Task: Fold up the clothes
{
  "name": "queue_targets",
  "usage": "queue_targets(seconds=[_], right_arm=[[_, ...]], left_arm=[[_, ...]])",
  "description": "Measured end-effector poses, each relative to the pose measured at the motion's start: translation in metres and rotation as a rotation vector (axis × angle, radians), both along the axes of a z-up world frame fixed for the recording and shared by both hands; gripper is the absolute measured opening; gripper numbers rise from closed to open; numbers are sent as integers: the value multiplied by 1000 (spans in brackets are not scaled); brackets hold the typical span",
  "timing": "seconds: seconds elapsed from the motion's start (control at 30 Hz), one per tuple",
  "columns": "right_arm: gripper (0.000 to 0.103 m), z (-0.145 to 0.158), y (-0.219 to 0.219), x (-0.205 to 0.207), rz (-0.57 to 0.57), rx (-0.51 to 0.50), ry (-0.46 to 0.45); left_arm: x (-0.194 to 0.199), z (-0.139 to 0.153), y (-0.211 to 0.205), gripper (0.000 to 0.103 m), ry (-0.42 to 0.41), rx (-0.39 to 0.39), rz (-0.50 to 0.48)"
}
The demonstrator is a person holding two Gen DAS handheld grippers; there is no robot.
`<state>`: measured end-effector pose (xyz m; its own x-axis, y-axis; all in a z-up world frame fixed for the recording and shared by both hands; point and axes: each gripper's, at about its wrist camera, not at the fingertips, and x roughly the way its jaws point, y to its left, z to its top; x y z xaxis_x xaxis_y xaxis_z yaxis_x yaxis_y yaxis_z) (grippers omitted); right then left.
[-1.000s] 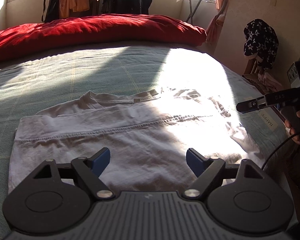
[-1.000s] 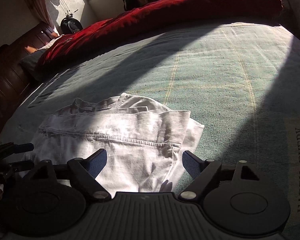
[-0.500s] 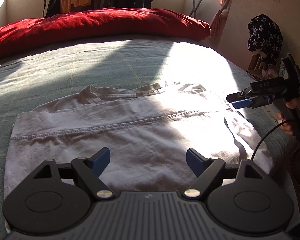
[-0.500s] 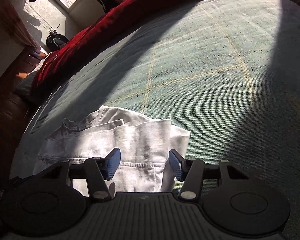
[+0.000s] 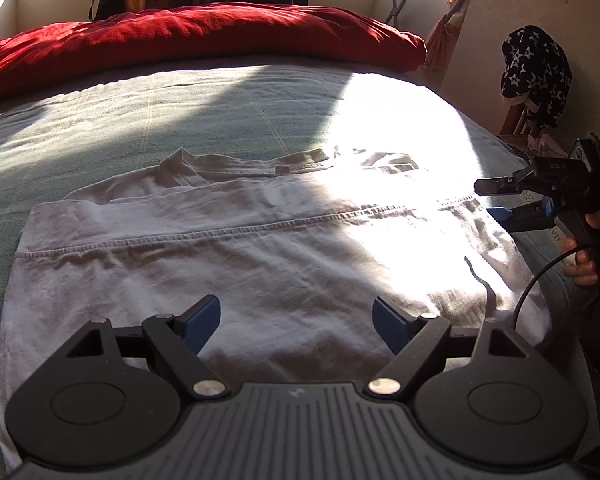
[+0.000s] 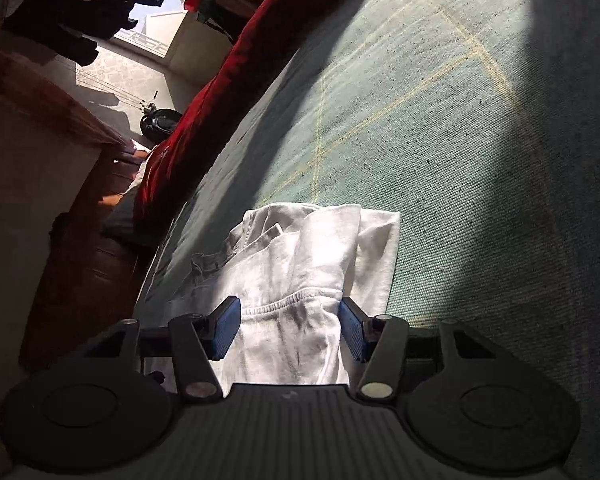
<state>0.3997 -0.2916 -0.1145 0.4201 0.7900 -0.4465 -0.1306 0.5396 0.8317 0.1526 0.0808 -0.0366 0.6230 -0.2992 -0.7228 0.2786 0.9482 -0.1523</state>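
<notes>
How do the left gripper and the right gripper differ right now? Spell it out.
The left gripper has its jaws spread wide above the flat middle of the white shirt; the right gripper has its jaws closer together, straddling a bunched end of the shirt.
The left gripper is held level; the right gripper is rolled sideways, so the green bedspread looks tilted.
Both have blue pads, and neither is shut on fabric.

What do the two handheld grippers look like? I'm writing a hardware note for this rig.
Both match: the left gripper and right gripper have black linkage arms with silver pivot screws, round black housings, a ribbed grey body and blue finger pads. Seen from the left wrist view, the right gripper carries white lettering, a pistol-style handle and a trailing black cable.
</notes>
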Motion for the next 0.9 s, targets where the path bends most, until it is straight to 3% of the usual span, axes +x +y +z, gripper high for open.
queue_targets(seconds=[0.27,0.3,0.33,0.37,0.7,0.9], right_arm=[[55,-2,4,19,-55,5,-19],[44,-3,6,19,-60,-2,-17],[23,0,7,17,-63,-16,-27],[16,3,7,15,-67,-30,-37],[9,51,9,-4,-84,-138,-159],[9,37,-2,-8,-99,-177,-104]], left_arm=[[0,2,-6,83,-7,2,-9],[-1,1,-6,83,-5,1,-9],[-1,1,-6,83,-3,1,-9],[-2,0,-6,83,0,3,-8],[-6,3,1,83,-11,12,-4],[-5,-5,4,83,8,-7,9]])
